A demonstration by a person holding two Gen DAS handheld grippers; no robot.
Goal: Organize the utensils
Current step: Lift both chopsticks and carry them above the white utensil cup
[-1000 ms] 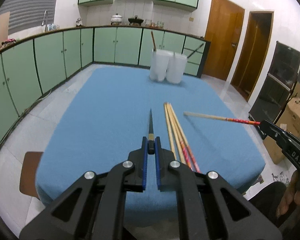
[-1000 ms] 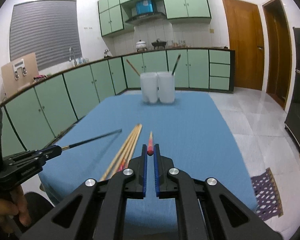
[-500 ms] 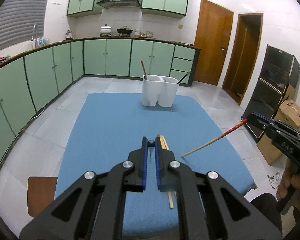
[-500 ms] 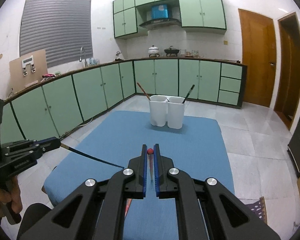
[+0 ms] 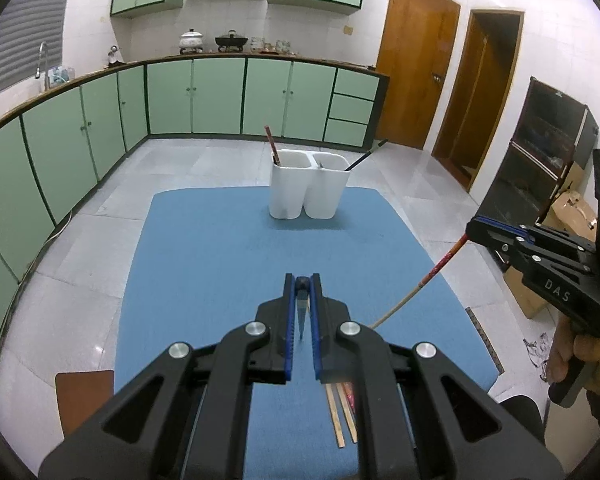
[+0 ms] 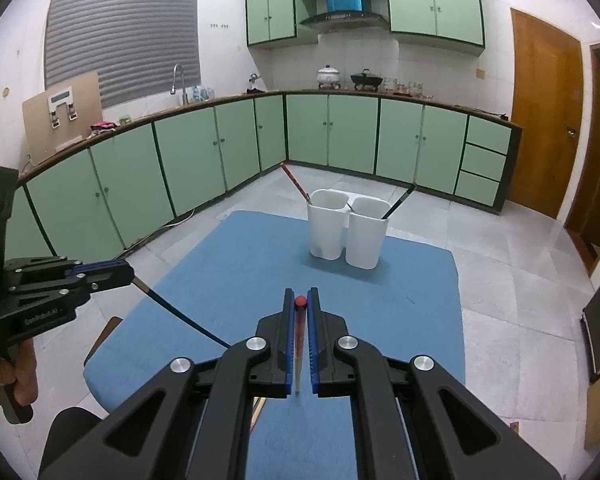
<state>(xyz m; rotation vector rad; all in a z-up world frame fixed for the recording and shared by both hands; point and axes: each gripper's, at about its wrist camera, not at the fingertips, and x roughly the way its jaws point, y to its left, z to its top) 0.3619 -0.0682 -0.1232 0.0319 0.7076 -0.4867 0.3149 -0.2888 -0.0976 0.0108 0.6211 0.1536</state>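
My left gripper (image 5: pixel 302 280) is shut on a black chopstick (image 5: pixel 301 314) that hangs tip-down between the fingers; the right wrist view shows that gripper (image 6: pixel 128 274) and its chopstick (image 6: pixel 180 316) at the left. My right gripper (image 6: pixel 300 298) is shut on a red-topped wooden chopstick (image 6: pixel 298 344), also seen from the left wrist (image 5: pixel 420 284). A white two-compartment holder (image 5: pixel 308 184) stands at the far end of the blue table (image 5: pixel 204 248), a red chopstick (image 5: pixel 271 144) in its left cup and a black one (image 5: pixel 366 155) in its right. Loose wooden chopsticks (image 5: pixel 340 420) lie below my left gripper.
A brown stool (image 5: pixel 84 396) stands by the table's near left corner. Cardboard boxes (image 5: pixel 572 208) and a dark cabinet (image 5: pixel 540 168) are at the right. Green cabinets (image 6: pixel 204 152) line the far wall, with tiled floor around the table. A person's hand (image 5: pixel 580 360) holds the right gripper.
Both grippers have risen and pulled back from the table, each keeping its chopstick. The chopsticks now hang tip-down instead of pointing forward. The loose chopsticks have slid under the left gripper.
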